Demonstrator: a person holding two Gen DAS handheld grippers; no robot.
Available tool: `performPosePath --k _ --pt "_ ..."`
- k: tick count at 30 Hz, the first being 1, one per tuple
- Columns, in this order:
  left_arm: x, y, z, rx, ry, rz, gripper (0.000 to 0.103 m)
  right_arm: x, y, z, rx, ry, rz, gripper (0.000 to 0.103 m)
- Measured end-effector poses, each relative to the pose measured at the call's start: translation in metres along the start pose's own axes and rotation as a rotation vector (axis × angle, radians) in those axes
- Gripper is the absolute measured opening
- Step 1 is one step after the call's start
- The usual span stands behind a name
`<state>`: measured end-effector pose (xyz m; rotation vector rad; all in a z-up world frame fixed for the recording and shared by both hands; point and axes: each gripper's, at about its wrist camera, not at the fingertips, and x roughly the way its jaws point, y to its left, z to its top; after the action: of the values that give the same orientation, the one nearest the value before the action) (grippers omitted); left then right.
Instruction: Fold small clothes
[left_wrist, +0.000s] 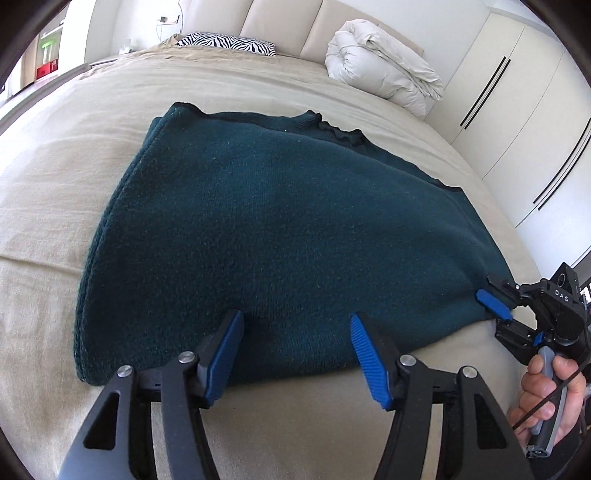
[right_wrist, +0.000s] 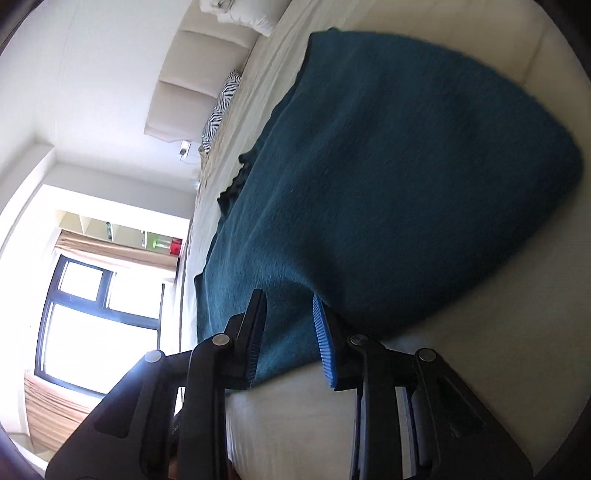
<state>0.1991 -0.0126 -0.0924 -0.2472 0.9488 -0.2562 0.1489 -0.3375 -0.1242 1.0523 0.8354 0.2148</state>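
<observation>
Left gripper (left_wrist: 297, 325) spread wide, fingers straddling the near hem of the dark green sweater (left_wrist: 280, 229), not pinching. Right gripper (right_wrist: 290, 308) also spread, at the sweater's near-right corner, cloth between the pads (right_wrist: 320, 332). Sweater lies folded near the bed (left_wrist: 74, 155) foot edge. Far end: zebra pillow (left_wrist: 229, 44), rolled duvet (left_wrist: 384, 79).

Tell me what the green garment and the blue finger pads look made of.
Garment: thick knit, probably wool or fleece, matte; fuzzy nap and fine ribbing show. Pads: likely rubber or soft plastic, matte blue, with moulded cross ridges.
</observation>
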Motion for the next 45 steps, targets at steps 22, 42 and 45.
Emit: performPosePath --k 22,42,45 --pt "-0.014 0.012 -0.003 -0.024 -0.006 -0.054 0.064 -0.117 0.024 -0.027 -0.085 -0.206 -0.153 0.055" --pt "-0.018 0.146 0.041 -0.437 0.091 -0.330 0.072 0.000 0.132 -0.048 -0.321 0.104 0.007 0.055" --pt "-0.011 0.148 0.045 -0.466 0.105 -0.369 0.072 0.012 0.144 -0.045 -0.342 0.128 0.029 0.055"
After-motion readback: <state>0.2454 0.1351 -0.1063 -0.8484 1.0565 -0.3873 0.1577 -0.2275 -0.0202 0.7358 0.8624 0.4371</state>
